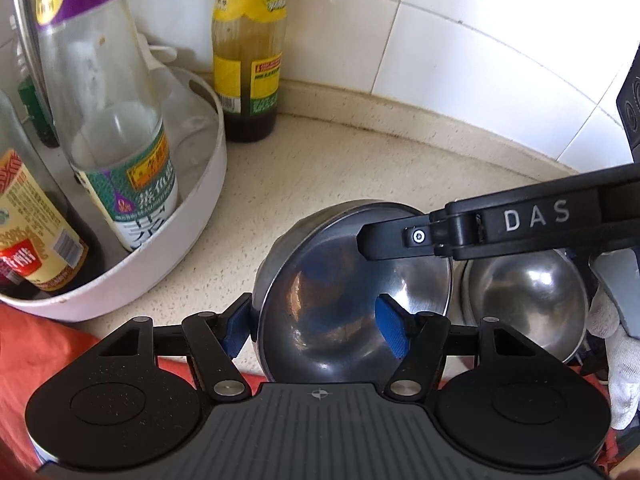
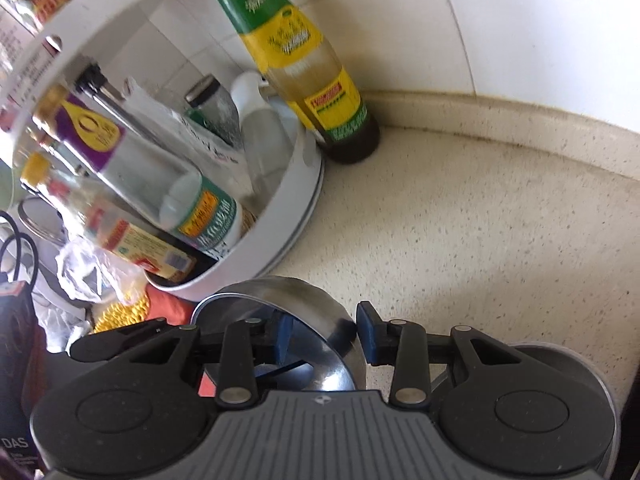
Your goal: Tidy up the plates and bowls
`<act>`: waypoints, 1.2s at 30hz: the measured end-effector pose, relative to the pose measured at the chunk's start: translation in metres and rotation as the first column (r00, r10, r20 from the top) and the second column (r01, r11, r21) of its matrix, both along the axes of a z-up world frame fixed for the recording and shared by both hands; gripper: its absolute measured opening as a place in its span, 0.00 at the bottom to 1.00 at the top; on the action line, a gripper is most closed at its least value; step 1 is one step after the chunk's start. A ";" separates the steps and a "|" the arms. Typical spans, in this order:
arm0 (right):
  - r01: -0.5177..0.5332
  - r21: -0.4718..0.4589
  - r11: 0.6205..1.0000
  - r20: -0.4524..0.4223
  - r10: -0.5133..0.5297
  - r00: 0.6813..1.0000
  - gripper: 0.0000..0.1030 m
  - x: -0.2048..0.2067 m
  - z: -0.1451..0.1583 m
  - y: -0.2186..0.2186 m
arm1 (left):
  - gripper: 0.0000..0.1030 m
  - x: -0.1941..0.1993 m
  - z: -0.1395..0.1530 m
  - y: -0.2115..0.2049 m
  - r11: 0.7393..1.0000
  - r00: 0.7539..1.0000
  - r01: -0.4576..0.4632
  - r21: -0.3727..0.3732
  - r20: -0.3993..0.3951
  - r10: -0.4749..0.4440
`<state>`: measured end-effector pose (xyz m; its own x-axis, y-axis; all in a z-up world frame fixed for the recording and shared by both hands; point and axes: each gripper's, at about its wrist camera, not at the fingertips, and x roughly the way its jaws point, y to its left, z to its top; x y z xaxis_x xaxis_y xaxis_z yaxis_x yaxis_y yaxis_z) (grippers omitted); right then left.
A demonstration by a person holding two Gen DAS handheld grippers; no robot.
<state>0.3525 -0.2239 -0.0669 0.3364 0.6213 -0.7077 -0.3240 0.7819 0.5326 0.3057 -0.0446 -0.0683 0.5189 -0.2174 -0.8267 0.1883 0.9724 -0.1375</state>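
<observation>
A steel bowl (image 1: 340, 304) is tilted above the beige counter. My left gripper (image 1: 318, 330) straddles its left rim: one blue pad is outside the wall, the other inside, with a gap still showing. My right gripper (image 2: 324, 336) straddles the same bowl (image 2: 304, 320) on its right wall, pads wide apart; its black finger (image 1: 400, 236) reaches over the bowl in the left wrist view. A second steel bowl (image 1: 528, 300) sits just to the right, and its rim shows in the right wrist view (image 2: 560, 360).
A round white tray (image 1: 192, 216) of sauce bottles stands at the left, also in the right wrist view (image 2: 296, 184). A dark bottle (image 1: 250, 56) with a yellow label stands by the tiled wall. An orange cloth (image 1: 24, 352) lies at the counter's front edge.
</observation>
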 end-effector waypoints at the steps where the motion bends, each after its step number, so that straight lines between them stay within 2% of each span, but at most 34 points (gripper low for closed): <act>1: 0.006 0.004 1.000 0.004 -0.006 1.000 0.33 -0.001 0.003 -0.001 | 0.69 -0.001 0.002 -0.001 1.000 1.000 0.004 -0.003 0.004 -0.004; 12: 0.066 0.040 0.997 0.063 -0.068 0.996 0.33 -0.026 0.041 -0.035 | 0.70 -0.012 0.036 -0.020 0.997 0.995 0.078 -0.026 0.068 -0.076; 22: 0.211 0.046 0.976 0.080 -0.214 0.973 0.33 -0.059 0.062 -0.082 | 0.73 -0.018 0.050 -0.065 0.977 0.972 0.211 -0.020 0.111 -0.208; 29: 0.303 0.023 0.953 0.038 -0.304 0.952 0.33 -0.067 0.052 -0.111 | 0.72 -0.016 0.041 -0.095 0.956 0.952 0.293 -0.016 0.099 -0.290; 36: 0.341 -0.002 0.940 0.002 -0.341 0.940 0.33 -0.064 0.032 -0.125 | 0.72 -0.012 0.031 -0.112 0.947 0.942 0.321 0.006 0.105 -0.320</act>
